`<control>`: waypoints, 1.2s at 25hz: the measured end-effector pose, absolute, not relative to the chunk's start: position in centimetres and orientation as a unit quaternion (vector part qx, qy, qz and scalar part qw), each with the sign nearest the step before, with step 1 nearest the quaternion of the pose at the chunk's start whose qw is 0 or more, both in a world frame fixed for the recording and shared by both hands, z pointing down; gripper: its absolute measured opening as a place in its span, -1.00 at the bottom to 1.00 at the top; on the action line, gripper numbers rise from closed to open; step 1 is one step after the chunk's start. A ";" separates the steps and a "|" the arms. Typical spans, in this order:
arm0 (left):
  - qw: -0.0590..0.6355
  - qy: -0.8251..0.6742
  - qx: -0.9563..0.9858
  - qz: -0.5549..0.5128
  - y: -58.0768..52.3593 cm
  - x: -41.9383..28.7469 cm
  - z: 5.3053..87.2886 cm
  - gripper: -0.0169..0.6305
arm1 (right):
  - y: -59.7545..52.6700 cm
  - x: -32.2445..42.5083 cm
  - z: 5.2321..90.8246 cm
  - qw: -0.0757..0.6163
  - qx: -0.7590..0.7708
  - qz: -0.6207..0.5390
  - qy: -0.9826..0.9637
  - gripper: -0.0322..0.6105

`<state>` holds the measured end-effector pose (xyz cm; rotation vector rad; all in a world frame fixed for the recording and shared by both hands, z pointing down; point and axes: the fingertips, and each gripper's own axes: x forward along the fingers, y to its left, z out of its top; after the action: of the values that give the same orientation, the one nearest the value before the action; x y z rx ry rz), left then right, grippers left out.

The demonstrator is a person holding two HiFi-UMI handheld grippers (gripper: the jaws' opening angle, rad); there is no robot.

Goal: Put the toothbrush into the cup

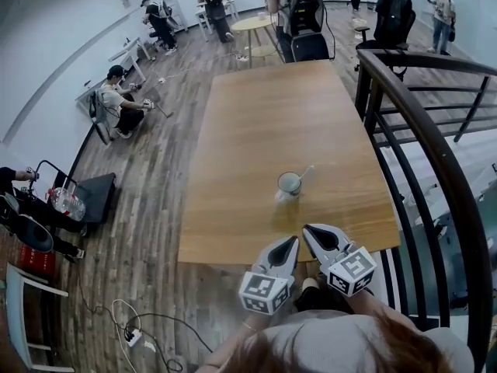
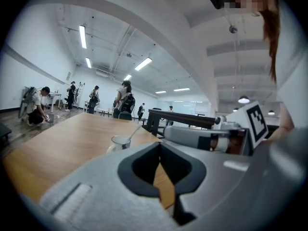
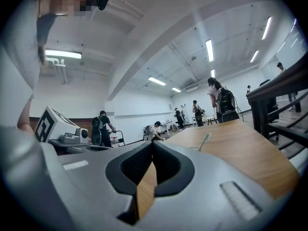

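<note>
Evidently the toothbrush [image 1: 304, 175] already leans inside the cup [image 1: 289, 183] on the bench [image 1: 264, 115]. With nothing left to carry, the left hand-held gripper [image 1: 292, 243] and right hand-held gripper [image 1: 309, 230] hang closed and empty at the near edge.

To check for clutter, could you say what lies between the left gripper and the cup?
Just bare table between left gripper and cup, as the head view shows.

Bright, even light is coming from ceiling strips [image 2: 83, 36]. Table [image 1: 256, 169] is carrying a soft sheen; shadows are falling faint. Gripper views are bending hard at the edges, corners going black. Left gripper [image 2: 160, 146] and right gripper [image 3: 151, 144] are blurring near the lens. Head view is curving the railing [image 1: 382, 58].
</note>
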<state>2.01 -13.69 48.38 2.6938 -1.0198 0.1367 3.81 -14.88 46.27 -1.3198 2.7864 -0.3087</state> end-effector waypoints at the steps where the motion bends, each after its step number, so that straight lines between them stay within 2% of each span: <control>1: 0.126 -0.353 0.926 0.047 -13.0 1.5 48.3 -0.96 | -14.1 3.5 46.2 0.023 -0.426 -0.099 0.899 -0.92; 18: 0.112 -0.350 0.930 0.030 0.1 -3.8 46.3 -0.96 | 0.5 -2.0 42.8 0.047 -0.426 -0.078 0.900 -0.92; 30: 0.106 -0.342 0.933 0.029 2.4 -2.4 45.2 -0.96 | 3.4 -1.6 41.5 0.048 -0.423 -0.072 0.902 -0.92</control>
<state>-2.40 2.36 45.17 2.7483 -1.0080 0.0867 -1.63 3.37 41.46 -1.2894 2.7504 -0.2187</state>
